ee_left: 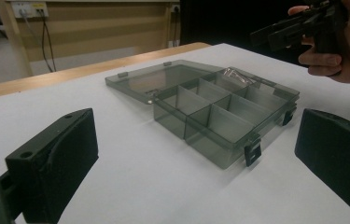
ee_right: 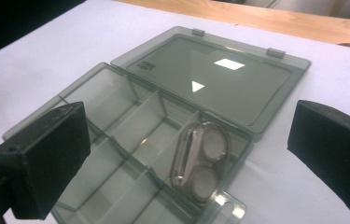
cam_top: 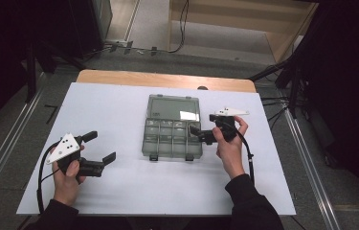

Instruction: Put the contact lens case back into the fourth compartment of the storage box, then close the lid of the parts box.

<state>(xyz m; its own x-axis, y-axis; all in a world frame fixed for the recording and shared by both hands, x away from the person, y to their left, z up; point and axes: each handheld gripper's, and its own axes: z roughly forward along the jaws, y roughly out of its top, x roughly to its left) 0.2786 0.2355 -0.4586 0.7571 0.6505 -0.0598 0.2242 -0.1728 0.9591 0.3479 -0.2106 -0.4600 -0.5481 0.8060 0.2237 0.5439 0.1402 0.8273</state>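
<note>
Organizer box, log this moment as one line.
organizer box: lid open flat | contact lens case: lying in a compartment | right claw: open above box | left claw: open, empty, apart from box

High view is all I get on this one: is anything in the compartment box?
Observer: Yes. The right gripper view shows a small clear twin-well case lying in one compartment of the box.
Operator: Which compartment?
Observer: An end one, on the right hand's side, close to the open lid.
Operator: Is the right gripper holding it?
Observer: No. The right gripper has its jaws wide apart, with nothing pressed between the pads.
</note>
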